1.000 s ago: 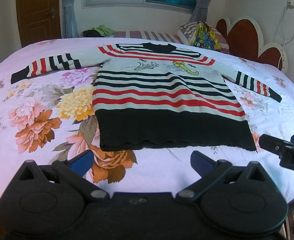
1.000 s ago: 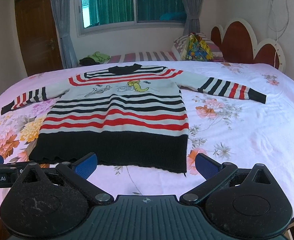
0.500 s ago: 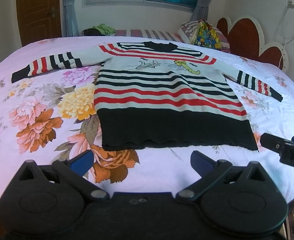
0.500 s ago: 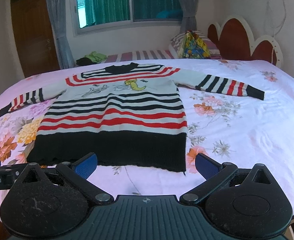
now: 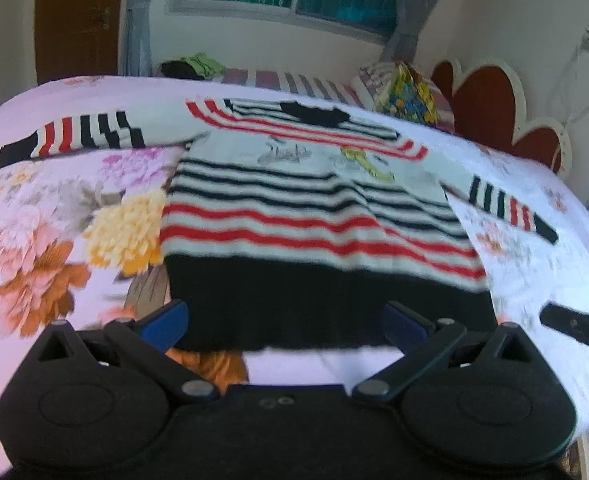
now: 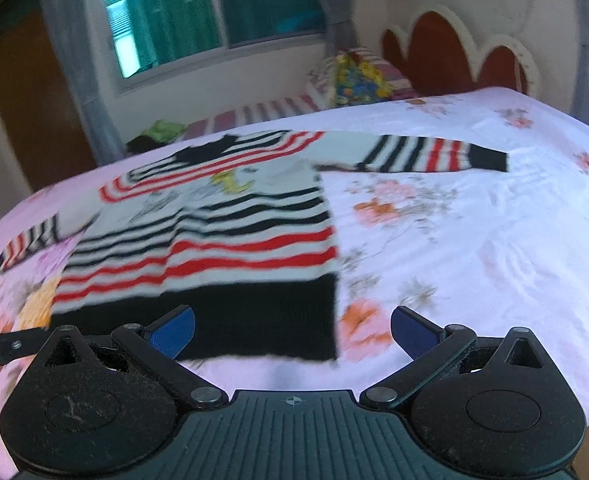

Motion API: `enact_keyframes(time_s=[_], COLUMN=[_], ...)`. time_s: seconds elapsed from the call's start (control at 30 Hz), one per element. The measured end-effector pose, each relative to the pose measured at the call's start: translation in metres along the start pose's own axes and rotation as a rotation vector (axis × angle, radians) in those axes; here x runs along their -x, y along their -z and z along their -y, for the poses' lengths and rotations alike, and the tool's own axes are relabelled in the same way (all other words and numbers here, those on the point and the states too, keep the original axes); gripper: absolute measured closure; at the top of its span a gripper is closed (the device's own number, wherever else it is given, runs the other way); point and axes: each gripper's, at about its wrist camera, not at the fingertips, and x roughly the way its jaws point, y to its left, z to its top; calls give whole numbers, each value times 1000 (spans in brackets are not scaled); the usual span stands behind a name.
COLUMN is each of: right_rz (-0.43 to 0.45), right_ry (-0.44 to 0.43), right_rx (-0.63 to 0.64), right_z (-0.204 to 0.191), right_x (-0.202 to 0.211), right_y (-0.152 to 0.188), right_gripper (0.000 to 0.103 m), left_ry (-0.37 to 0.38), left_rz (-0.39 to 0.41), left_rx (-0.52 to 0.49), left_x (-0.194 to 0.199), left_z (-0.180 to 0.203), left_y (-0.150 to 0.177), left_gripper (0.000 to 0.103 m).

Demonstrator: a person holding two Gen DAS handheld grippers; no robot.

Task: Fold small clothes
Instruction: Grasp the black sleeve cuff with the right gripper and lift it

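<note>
A small striped sweater in red, black and white lies flat on the bed, sleeves spread out, its black hem nearest me. It also shows in the right wrist view. My left gripper is open and empty over the left part of the hem. My right gripper is open and empty over the hem's right corner. Each gripper's tip shows at the edge of the other's view. Both views are blurred.
The bed has a pink floral sheet. A red scalloped headboard and a colourful pillow stand at the far right. Dark and green clothes lie at the back. A door and a window are behind.
Both grippers have moved forward to the sweater's hem. The right gripper has also swung toward the hem's right corner. Both stay open.
</note>
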Motion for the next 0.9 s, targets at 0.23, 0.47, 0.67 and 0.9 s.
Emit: enact_keyframes(time_s=[0.23, 0.47, 0.67, 0.9], right_rz=[-182, -40, 58, 174], right_ry=[-129, -15, 82, 197], right_rx=[-21, -106, -230, -544], right_z=[22, 59, 119, 224], right_x=[-45, -77, -124, -175], right_y=[-21, -63, -117, -147], right_gripper=[0, 0, 54, 54], left_ry=[-19, -37, -97, -129], left_rz=[-11, -35, -66, -61], left_rx=[-40, -95, -61, -59], left_x=[-40, -89, -142, -183], left_z=[9, 21, 22, 20], left_y=[-34, -66, -97, -120], left_gripper=[1, 3, 1, 1])
